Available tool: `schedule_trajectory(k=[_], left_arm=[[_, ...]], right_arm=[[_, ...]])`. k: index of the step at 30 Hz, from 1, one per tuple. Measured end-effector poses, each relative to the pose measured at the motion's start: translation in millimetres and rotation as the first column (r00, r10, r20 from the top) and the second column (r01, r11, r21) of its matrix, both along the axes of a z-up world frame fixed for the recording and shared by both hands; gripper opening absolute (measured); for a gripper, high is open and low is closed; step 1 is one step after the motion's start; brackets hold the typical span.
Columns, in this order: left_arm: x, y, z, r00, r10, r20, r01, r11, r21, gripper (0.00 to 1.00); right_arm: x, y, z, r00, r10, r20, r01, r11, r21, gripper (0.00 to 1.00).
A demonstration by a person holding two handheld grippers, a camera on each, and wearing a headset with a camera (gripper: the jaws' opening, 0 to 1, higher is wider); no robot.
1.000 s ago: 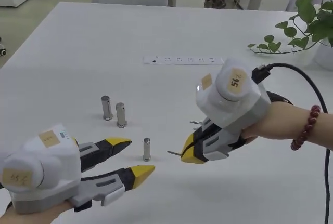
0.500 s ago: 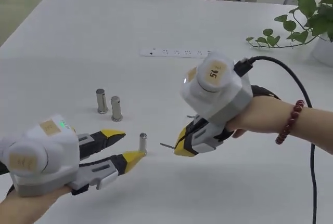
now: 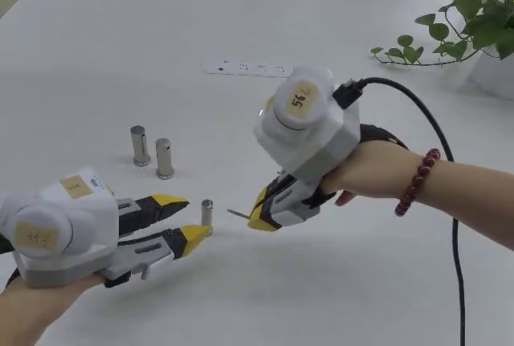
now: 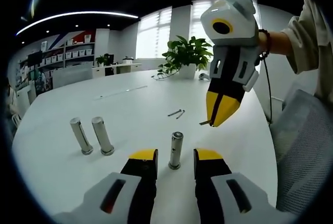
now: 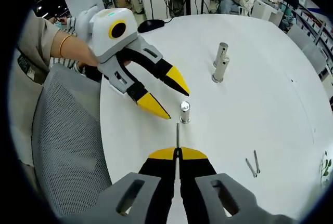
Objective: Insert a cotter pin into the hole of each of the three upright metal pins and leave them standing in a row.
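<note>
- Near metal pin (image 3: 206, 212) stands upright on the table (image 3: 120, 33), alone and in front of the other two.
- My left gripper (image 3: 191, 216): jaws apart, one yellow tip on each side of that pin. The left gripper view shows a gap on both sides. In the head view the lower tip looks very close to the pin, and I can't tell if it touches.
- My right gripper (image 3: 259, 219): jaws together, clamped on a cotter pin (image 3: 238, 214). It sticks straight out of the tips toward the near metal pin, with its free end just short of it.
- Second metal pin (image 3: 140, 145) and third metal pin (image 3: 165, 158) stand upright just beside each other, further back on my left.
- Two spare cotter pins (image 5: 254, 163) lie flat on the table, off to my right.
- Farther back there is a white power strip (image 3: 246, 67), and a potted plant (image 3: 474, 17) at the far right corner.
</note>
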State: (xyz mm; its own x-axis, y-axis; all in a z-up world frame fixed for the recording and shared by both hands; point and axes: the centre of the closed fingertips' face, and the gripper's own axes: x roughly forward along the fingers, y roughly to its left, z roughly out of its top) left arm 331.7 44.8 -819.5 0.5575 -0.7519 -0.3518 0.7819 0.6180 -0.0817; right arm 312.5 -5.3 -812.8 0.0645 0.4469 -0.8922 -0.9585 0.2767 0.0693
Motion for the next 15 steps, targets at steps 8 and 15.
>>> schedule_trajectory(k=[8, 15], left_arm=[[4.9, -5.4, -7.4, 0.999, -0.031, -0.011, 0.031, 1.000, 0.001, 0.22], [7.6, -10.8, -10.6, 0.998, -0.060, -0.006, 0.060, 0.998, 0.003, 0.20]], right_arm=[[2.6, 2.0, -3.8, 1.000, -0.002, -0.011, 0.002, 1.000, -0.006, 0.02], [1.3, 3.4, -7.7, 1.000, -0.001, -0.030, 0.001, 1.000, -0.017, 0.02]])
